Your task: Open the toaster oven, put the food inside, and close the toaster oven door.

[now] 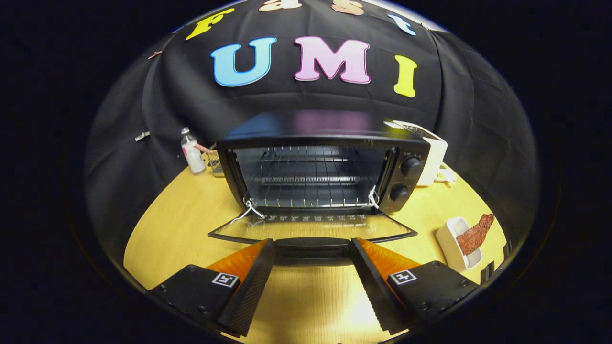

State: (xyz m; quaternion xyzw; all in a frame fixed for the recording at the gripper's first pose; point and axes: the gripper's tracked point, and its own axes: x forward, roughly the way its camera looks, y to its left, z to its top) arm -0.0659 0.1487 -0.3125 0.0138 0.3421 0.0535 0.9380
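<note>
A black toaster oven [325, 162] stands on the wooden table just beyond my fingers. Its glass door [311, 228] lies folded down flat toward me, and the wire rack [311, 184] inside is bare. The door's black handle [313, 247] sits right at my fingertips, between them. My gripper [313, 246] is open, its fingers spread wide to either side of the handle with nothing pressed between them. A reddish-brown piece of food [475, 235] lies across a small white dish [458, 243] to the right of the oven door, beyond my right finger.
A small bottle [192, 152] and a wire holder stand behind the oven's left side. A white appliance [430, 153] sits behind the oven on the right. Two control knobs [406, 179] face me on the oven's right panel. The wooden table [167, 224] spreads around the oven.
</note>
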